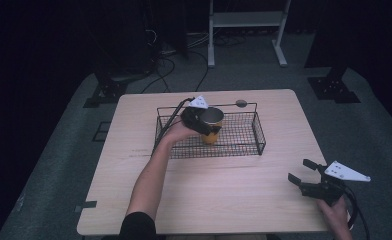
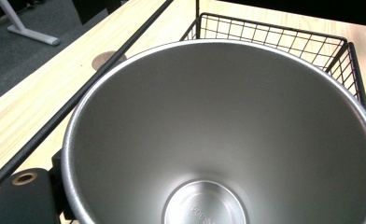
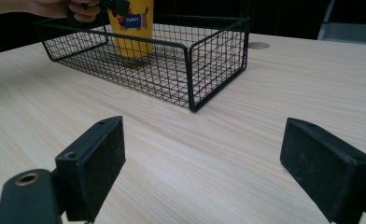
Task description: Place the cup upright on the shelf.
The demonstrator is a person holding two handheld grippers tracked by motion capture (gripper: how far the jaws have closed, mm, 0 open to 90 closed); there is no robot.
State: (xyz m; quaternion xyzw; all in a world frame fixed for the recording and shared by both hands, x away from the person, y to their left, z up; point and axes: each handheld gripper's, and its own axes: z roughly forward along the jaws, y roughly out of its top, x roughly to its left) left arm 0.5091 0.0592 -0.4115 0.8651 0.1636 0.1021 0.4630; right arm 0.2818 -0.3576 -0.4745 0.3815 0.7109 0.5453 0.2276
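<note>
A black wire basket (image 1: 234,142) sits on the light wooden table (image 1: 209,195), toward its far side, and serves here as the landmark. A yellow cup (image 1: 211,125) with a steel lining stands upright inside the basket, in its left half, its base on the mesh floor. From the right gripper view the cup (image 3: 132,28) shows a small cartoon dog print on its yellow side, seen through and above the basket's near wire wall (image 3: 172,70).

The left gripper (image 1: 204,125) is over the basket's left end, clenched on the cup at its rim; the person's left hand (image 1: 176,132) reaches in over the basket's near-left rail. In the left gripper view the cup's bright steel interior (image 2: 218,140) looms close, with the basket's far corner (image 2: 274,37) beyond it and a thin black bar (image 2: 78,100) of the basket's frame crossing diagonally beside the rim.

The right gripper (image 1: 301,175) lies well apart from the basket, near the table's near-right corner, held by the right hand (image 1: 336,210). Its jaws stand wide apart, grasping nothing, with bare tabletop between them and the basket.

A small round dark disc (image 1: 241,103) is set in the table just behind the basket's far rail.
</note>
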